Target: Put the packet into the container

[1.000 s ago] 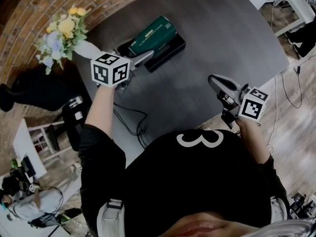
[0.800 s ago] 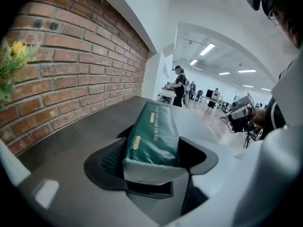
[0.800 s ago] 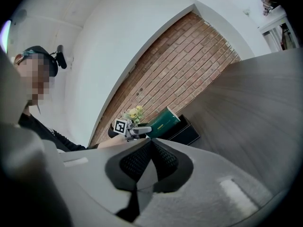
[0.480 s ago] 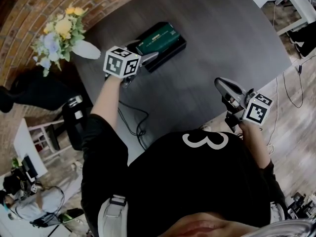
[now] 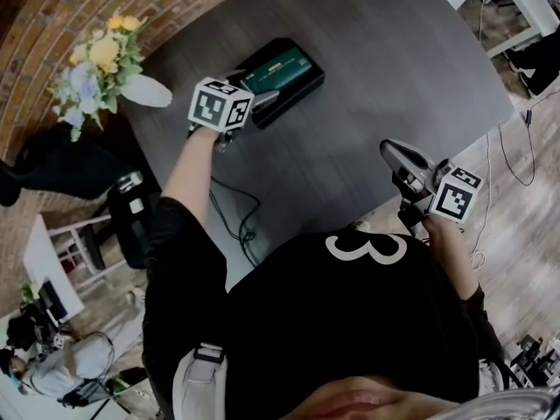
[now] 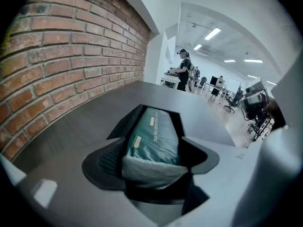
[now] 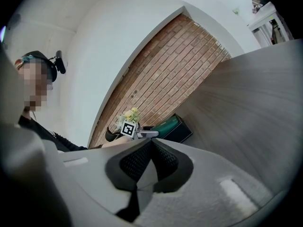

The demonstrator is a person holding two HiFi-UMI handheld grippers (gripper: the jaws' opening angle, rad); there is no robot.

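The green packet [image 5: 278, 65] lies lengthwise inside the black container [image 5: 304, 84] at the back of the dark table. In the left gripper view the packet [image 6: 156, 141] fills the container [image 6: 124, 126], its pale crimped end pointing at me. My left gripper [image 5: 262, 97] sits at the container's near end; its jaws are opening, with that end of the packet between them and a dark gap on the right side. My right gripper [image 5: 391, 149] hovers over the table's near right edge, shut and empty. From the right gripper [image 7: 150, 148] view, the packet [image 7: 165, 125] shows far off.
A bunch of flowers [image 5: 94, 64] in a white vase [image 5: 147, 91] stands at the table's left corner, close to the container. A brick wall [image 6: 66, 65] runs along the left. Cables [image 5: 236, 217] hang below the table's near edge. A white desk [image 5: 516, 7] stands at the far right.
The left gripper moved forward and to the right with the packet, which went from tilted above the container to lying flat in it. The right gripper shifted slightly right.
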